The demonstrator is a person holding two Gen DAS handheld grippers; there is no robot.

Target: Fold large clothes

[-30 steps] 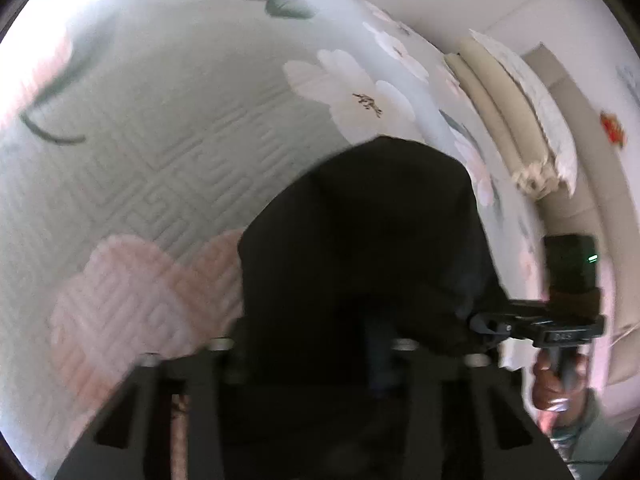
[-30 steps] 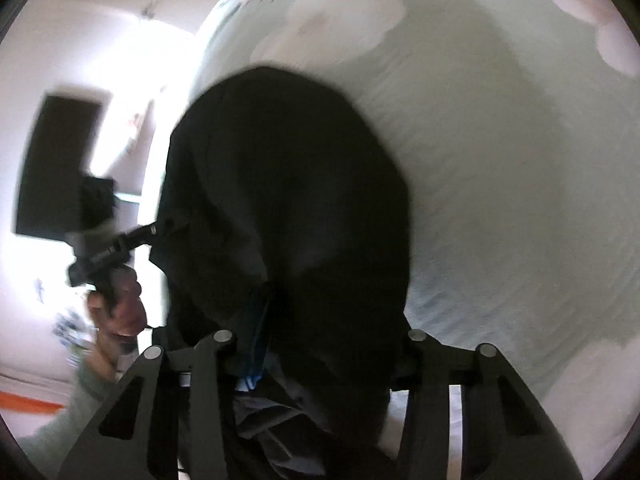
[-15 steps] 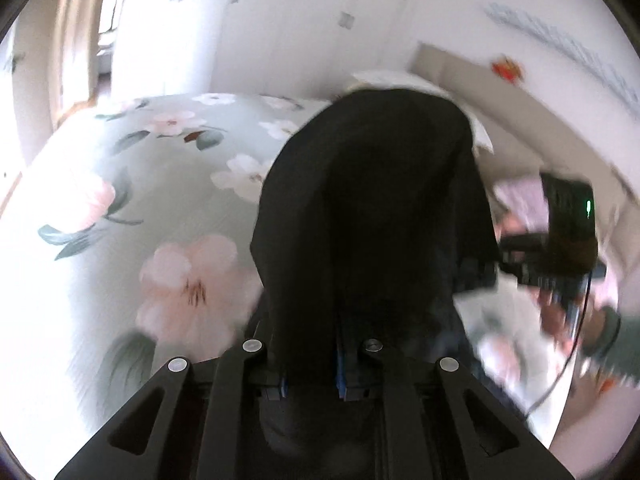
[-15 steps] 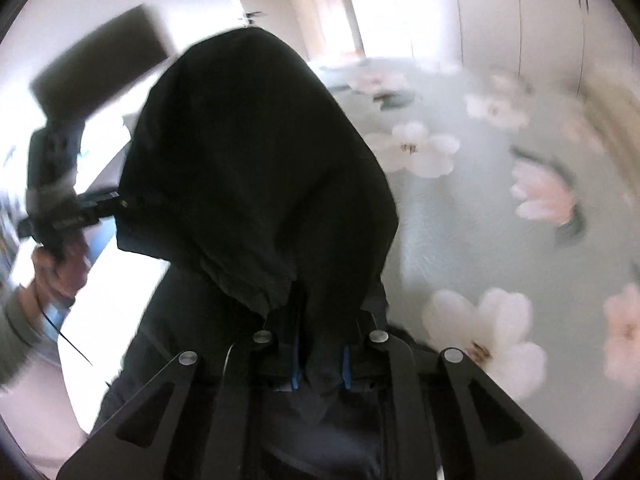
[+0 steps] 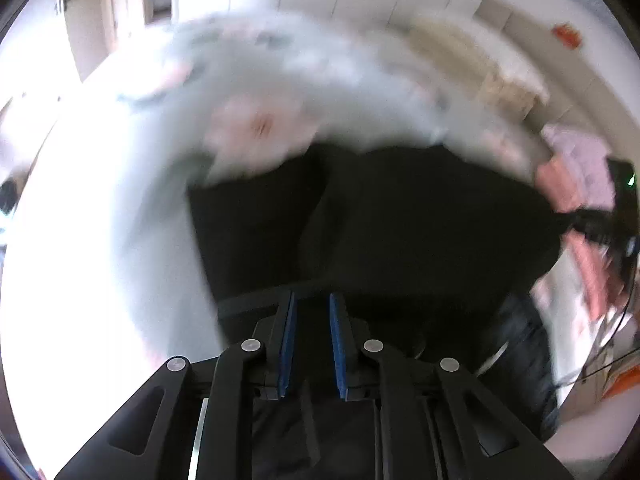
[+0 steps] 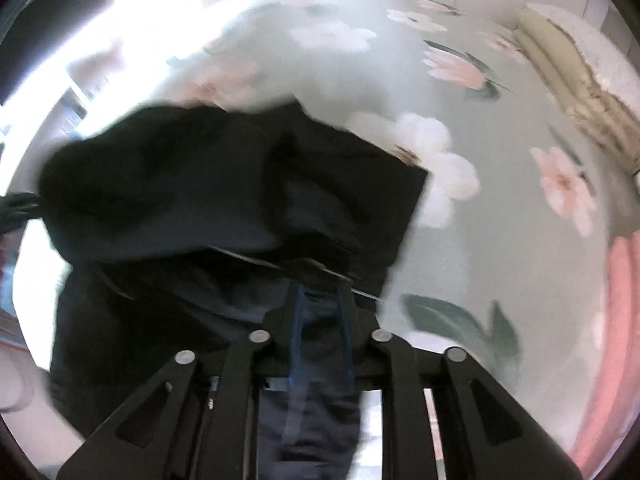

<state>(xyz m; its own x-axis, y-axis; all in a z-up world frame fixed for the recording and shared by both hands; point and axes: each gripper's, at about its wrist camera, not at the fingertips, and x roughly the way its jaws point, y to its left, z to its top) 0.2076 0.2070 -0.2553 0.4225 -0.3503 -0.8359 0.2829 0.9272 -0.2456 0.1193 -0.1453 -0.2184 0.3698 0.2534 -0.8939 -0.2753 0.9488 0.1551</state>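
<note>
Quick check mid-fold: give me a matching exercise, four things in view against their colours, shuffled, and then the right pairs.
Things:
1. garment
2. bedspread
3. rolled bedding
4. left gripper pads

Colours:
A. blue
B. black
C. pale green with pink and white flowers
D. beige

Pairs: 1-B, 2-C, 3-D, 4-A
</note>
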